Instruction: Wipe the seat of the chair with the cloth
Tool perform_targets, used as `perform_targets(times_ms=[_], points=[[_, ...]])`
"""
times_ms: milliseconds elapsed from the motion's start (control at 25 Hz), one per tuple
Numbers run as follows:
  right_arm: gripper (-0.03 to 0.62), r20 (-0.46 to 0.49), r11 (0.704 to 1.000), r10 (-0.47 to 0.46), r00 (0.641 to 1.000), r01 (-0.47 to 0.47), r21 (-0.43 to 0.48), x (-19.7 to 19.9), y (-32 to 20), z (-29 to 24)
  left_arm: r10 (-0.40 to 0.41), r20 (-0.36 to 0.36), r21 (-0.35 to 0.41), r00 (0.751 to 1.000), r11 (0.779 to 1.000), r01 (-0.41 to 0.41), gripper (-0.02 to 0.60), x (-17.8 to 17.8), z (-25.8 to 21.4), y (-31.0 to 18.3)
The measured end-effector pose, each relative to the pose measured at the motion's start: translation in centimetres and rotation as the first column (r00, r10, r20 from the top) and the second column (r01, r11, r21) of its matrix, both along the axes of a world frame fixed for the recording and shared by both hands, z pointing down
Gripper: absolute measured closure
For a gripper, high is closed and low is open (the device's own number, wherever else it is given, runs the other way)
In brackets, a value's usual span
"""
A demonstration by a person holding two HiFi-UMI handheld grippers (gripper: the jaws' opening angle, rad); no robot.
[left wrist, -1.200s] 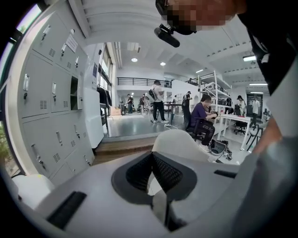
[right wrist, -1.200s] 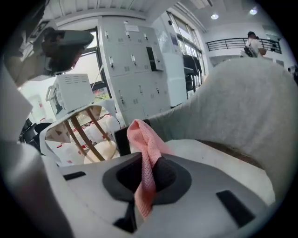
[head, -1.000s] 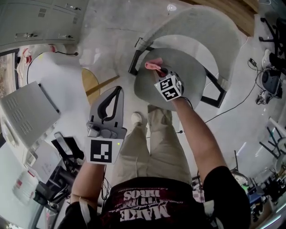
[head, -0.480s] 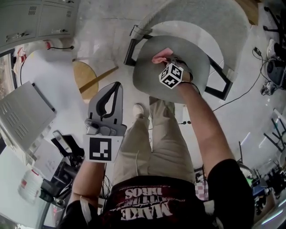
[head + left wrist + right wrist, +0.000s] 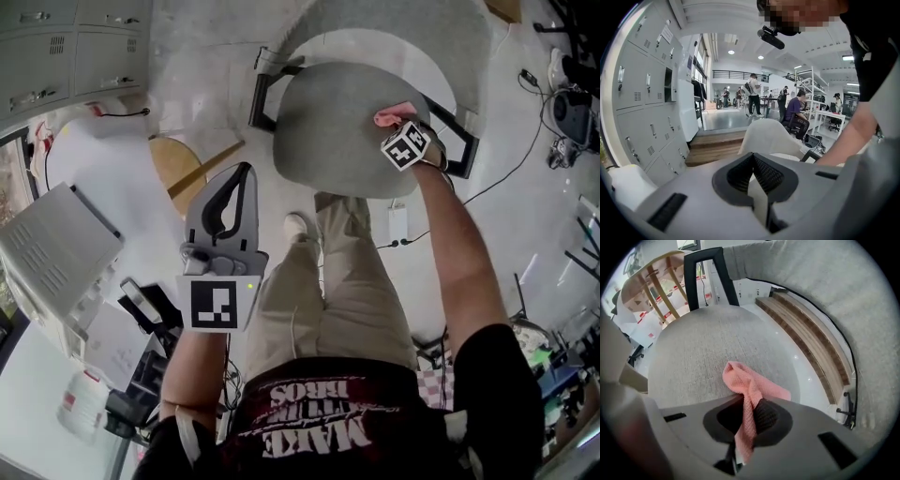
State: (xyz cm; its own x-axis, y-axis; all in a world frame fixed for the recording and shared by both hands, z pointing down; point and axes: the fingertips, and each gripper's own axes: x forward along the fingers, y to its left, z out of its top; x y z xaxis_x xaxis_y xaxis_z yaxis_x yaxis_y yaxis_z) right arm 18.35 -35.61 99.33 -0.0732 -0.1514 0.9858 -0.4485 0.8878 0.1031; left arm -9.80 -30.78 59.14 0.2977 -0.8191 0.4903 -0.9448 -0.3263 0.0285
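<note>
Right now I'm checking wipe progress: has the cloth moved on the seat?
Yes. The cloth has slid rightward in the head view across the seat, from its left side to its right edge.

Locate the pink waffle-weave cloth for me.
Head view: the pink cloth is clamped in the right gripper, on the right edge of the round grey fabric seat.

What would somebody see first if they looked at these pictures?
Probably the pink cloth, bright against the grey chair seat. The right gripper pinches it in its jaws and holds it on the seat, near the seat's right edge in the head view. After that, the left gripper, shut and empty, held over the floor.
</note>
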Motion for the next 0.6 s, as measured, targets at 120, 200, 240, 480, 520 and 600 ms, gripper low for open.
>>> perform_targets(times_ms=[120, 200, 240, 480, 520, 600], points=[[0.563, 0.045, 0.999, -0.01, 0.999, 0.008, 0.051, -0.9, 0.1, -1.4, 0.003, 0.008, -0.006, 1.0, 1.0, -0.003, 0.576, -0.3, -0.4, 1.0], [0.562, 0.138, 0.995, -0.049, 0.989, 0.035, 0.098, -3.9, 0.7, -3.0, 0.006, 0.012, -0.001, 1.0, 1.0, -0.006, 0.576, -0.7, -0.7, 1.5], [0.562, 0.179, 0.992, -0.081, 0.98, 0.061, 0.113, -5.7, 1.5, -3.8, 0.006, 0.013, 0.004, 1.0, 1.0, -0.006, 0.575, -0.8, -0.8, 1.7], [0.562, 0.375, 0.964, -0.264, 0.889, 0.248, 0.092, -18.3, 9.2, -5.1, -0.006, 0.014, -0.003, 1.0, 1.0, 0.006, 0.576, -1.6, -0.9, 3.4], [0.563, 0.393, 0.957, -0.287, 0.874, 0.279, 0.079, -20.1, 10.7, -4.9, -0.002, 0.02, -0.008, 1.0, 1.0, 0.003, 0.576, -1.8, -0.8, 3.8], [0.562, 0.397, 0.942, -0.322, 0.86, 0.333, 0.043, -22.6, 13.3, -4.0, 0.002, 0.033, -0.013, 0.999, 1.0, -0.002, 0.576, -2.2, -0.7, 4.3]])
